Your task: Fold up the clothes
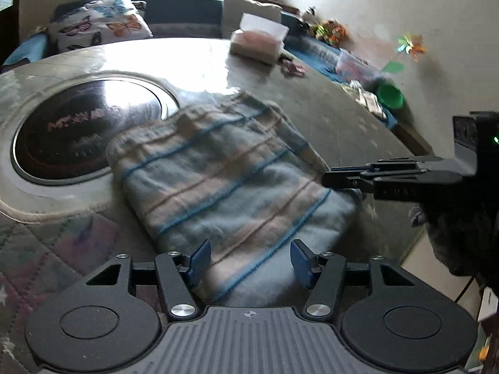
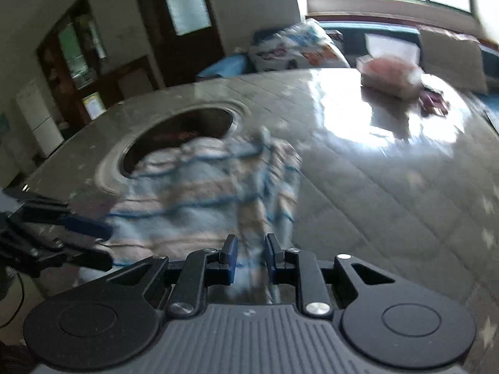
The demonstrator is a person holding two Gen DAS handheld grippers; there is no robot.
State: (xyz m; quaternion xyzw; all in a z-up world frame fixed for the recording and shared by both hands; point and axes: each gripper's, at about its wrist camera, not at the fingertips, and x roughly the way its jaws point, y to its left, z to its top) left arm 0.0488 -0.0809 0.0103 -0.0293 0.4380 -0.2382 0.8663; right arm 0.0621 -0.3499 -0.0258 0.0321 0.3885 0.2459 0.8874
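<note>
A folded cloth (image 1: 224, 180) with light blue and beige bands and thin blue stripes lies flat on the round table (image 1: 343, 103), partly over the table's dark round inset. In the left wrist view my left gripper (image 1: 249, 257) is open, its blue pads straddling the cloth's near edge without pressing on it. My right gripper (image 1: 327, 180) comes in from the right, with its tips at the cloth's right edge. In the right wrist view the cloth (image 2: 202, 193) is blurred. There my right gripper (image 2: 251, 249) has its jaws a narrow gap apart over the cloth's near edge, and my left gripper (image 2: 106, 243) is at the left.
A dark glass inset with a metal rim (image 1: 87, 131) sits in the table. A clear box with pink contents (image 1: 259, 40) and a small pink item (image 1: 293, 68) lie at the far side. A butterfly pillow (image 1: 99, 25) and a green bowl (image 1: 389, 93) are beyond the table's edge.
</note>
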